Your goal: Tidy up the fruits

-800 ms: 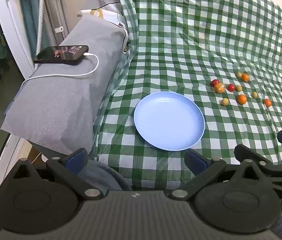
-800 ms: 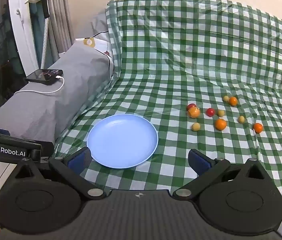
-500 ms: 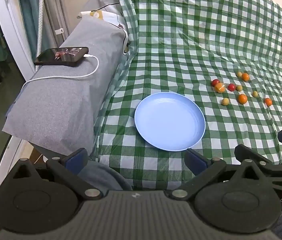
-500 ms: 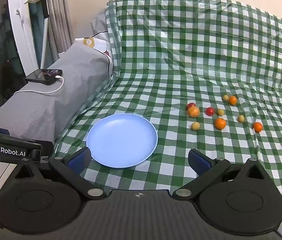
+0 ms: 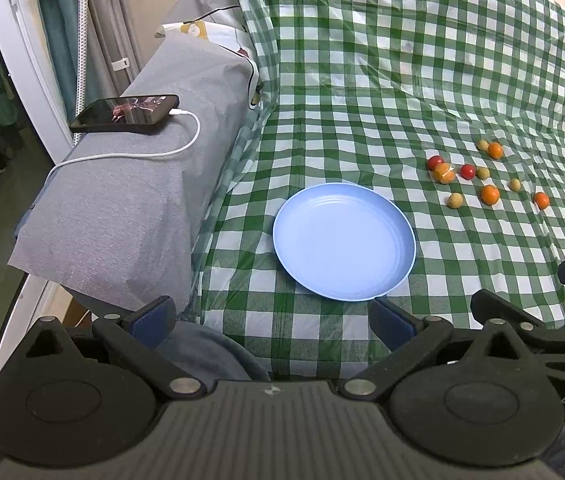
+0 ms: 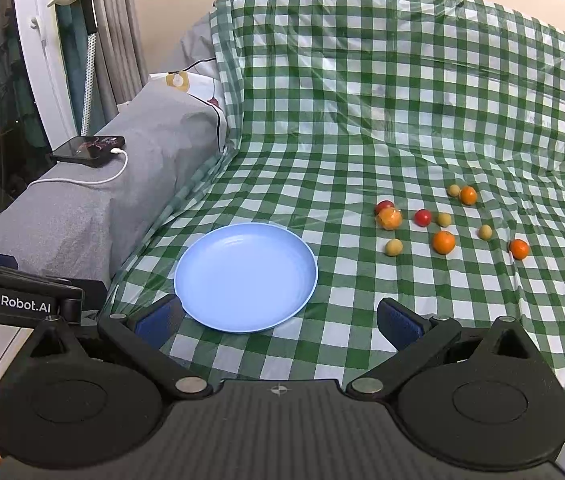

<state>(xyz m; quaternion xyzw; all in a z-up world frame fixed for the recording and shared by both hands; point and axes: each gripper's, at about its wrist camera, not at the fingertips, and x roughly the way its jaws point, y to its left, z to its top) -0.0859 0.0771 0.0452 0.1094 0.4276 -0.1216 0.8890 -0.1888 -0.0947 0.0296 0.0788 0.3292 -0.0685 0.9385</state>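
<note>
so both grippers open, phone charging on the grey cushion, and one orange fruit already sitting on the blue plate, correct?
Not quite: the blue plate holds nothing. The right wrist view shows all the small fruits lying on the checked cloth to the plate's right. The rest stands: left gripper and right gripper are open, and the phone lies plugged in on the grey cushion.

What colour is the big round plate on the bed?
The plate is light blue, plain all over. It shows best in the right wrist view.
</note>
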